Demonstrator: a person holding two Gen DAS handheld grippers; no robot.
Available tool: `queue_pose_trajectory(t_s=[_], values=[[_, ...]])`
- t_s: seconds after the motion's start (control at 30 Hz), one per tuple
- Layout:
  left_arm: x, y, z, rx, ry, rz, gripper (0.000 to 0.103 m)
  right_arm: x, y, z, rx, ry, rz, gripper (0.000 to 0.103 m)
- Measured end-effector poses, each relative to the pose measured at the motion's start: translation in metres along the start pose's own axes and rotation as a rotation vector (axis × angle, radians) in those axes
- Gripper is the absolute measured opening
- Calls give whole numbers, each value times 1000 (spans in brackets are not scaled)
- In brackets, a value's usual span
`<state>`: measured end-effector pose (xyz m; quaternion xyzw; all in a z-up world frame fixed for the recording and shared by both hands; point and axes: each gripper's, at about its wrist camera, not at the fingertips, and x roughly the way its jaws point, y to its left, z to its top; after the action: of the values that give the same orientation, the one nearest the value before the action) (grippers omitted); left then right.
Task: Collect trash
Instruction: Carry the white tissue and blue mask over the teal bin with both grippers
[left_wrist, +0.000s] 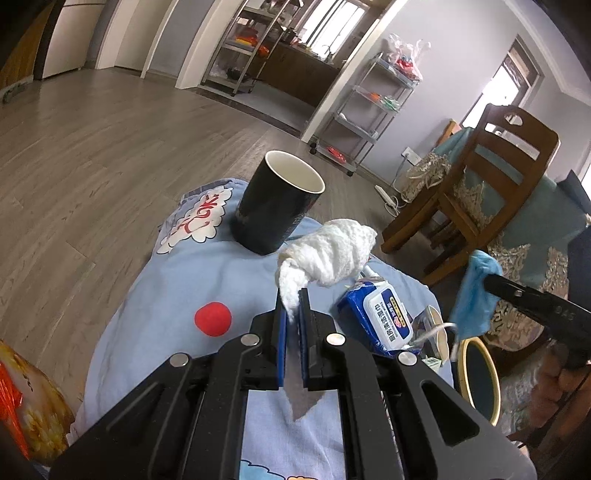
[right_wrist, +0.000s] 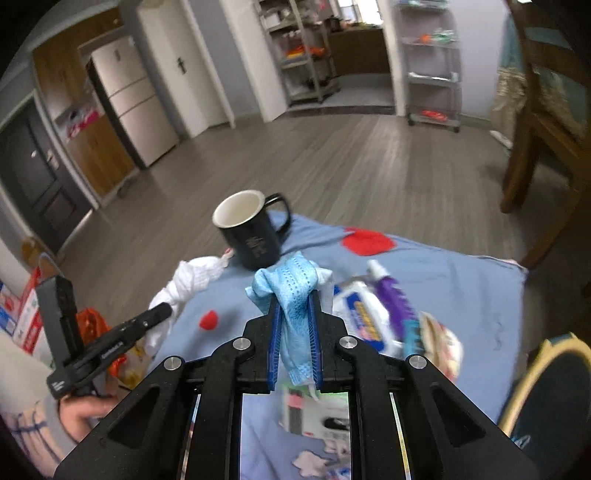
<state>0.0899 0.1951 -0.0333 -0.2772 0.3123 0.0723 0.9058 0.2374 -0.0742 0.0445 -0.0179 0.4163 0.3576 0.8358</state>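
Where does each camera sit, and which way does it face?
Left wrist: on the left tongs, facing down their fingers at a white tissue they pinch; the right tongs show at right.
Right wrist: on the right tongs, facing a blue mask they pinch; the left tongs and a hand show at left.
Shared: mug, blue cloth, wipes.

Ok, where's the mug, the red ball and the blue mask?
Mug (left_wrist: 275, 206): left wrist view, dark side wall.
Red ball (left_wrist: 213, 319): left wrist view, its middle.
Blue mask (right_wrist: 295, 291): right wrist view, fold between the fingers.
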Motion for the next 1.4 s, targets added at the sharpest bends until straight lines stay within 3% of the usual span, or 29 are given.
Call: queue_pose_trajectory(t_s=[0.27, 0.4, 0.67, 1.03, 1.4], values=[[5, -17, -1, 62, 35, -21, 5, -52, -67, -38, 67, -28, -130, 15], [7, -39, -3, 135, 58, -35, 5, -71, -99, -58, 112, -30, -177, 15], [6, -83, -18, 188, 101, -87, 5, -109, -149, -104, 192, -36, -259, 15], [15, -176, -44, 326, 166, -200, 5, -151, -191, -147, 312, -69, -338, 15], [49, -278, -92, 495, 290, -266, 5, -173, -220, -177, 407, -66, -405, 15]])
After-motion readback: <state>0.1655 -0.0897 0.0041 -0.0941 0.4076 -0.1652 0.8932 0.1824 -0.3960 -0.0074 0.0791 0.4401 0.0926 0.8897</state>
